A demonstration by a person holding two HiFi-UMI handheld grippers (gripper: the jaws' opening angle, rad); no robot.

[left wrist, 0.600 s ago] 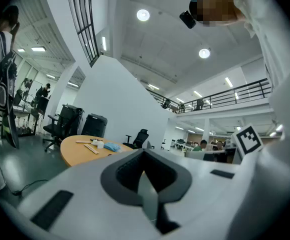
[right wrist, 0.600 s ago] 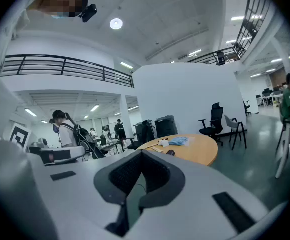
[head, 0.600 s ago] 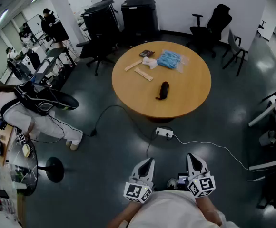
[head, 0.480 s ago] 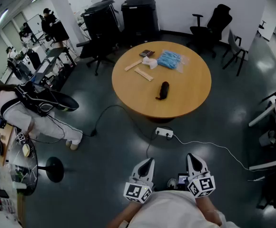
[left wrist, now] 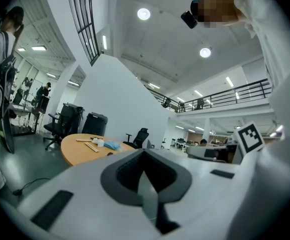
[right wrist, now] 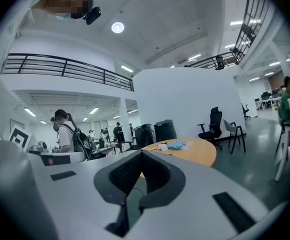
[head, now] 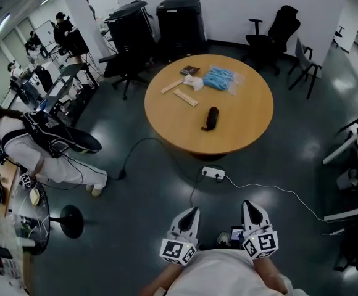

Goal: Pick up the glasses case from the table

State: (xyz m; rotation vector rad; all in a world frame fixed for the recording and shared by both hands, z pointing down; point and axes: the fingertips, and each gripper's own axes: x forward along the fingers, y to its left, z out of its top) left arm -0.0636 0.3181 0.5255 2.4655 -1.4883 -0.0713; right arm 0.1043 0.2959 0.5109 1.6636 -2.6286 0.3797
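The glasses case (head: 210,118) is a dark oblong lying on the round wooden table (head: 247,125), towards its near side. Both grippers are held close to my body, well short of the table, with bare floor between. My left gripper (head: 192,210) is shut and empty, and so is my right gripper (head: 247,204). In the left gripper view the shut left gripper (left wrist: 144,153) points level, and the case (left wrist: 109,153) is a small dark spot on the table beyond. In the right gripper view the shut right gripper (right wrist: 141,154) hides the case.
A blue packet (head: 219,78), wooden sticks (head: 185,96), a white object (head: 194,82) and a small dark box (head: 190,69) lie on the table's far half. A power strip (head: 213,172) with cables lies on the floor before the table. Office chairs (head: 279,32) ring it. A person (head: 40,153) bends at left.
Both grippers stay where they were. The person at the left has shifted slightly.
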